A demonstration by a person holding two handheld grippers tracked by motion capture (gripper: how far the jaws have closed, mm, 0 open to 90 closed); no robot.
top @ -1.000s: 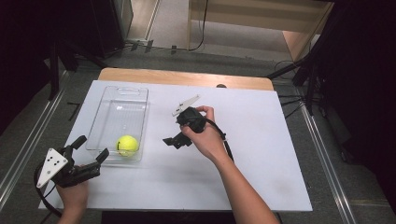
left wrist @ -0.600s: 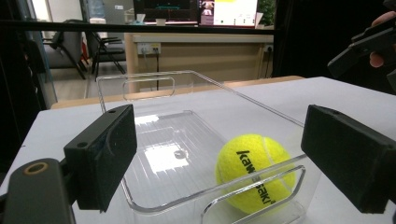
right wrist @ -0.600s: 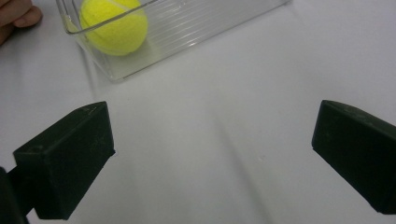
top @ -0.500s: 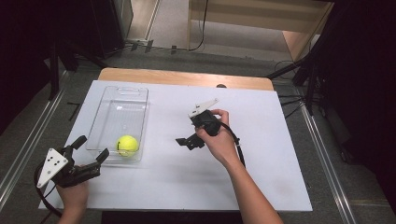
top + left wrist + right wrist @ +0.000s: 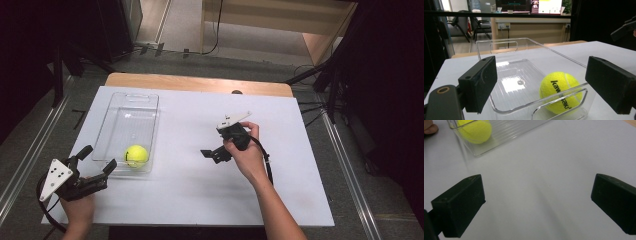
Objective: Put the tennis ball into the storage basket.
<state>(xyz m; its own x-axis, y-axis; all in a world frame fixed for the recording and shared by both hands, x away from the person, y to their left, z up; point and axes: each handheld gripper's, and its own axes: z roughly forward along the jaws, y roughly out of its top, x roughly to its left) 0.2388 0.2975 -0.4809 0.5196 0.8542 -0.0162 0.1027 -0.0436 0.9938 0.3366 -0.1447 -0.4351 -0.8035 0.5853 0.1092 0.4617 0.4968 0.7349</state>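
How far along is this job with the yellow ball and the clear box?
The tennis ball already lies inside the clear tray, at its near end. Nothing is in hand: the left gripper sits open by the tray's near end, and the right gripper is open over the bare white table. Little looks left.

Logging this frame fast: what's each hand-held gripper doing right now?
Left hand-held gripper: open, holding nothing, jaws aimed at the ball in the tray.
Right hand-held gripper: open, holding nothing, over bare table.
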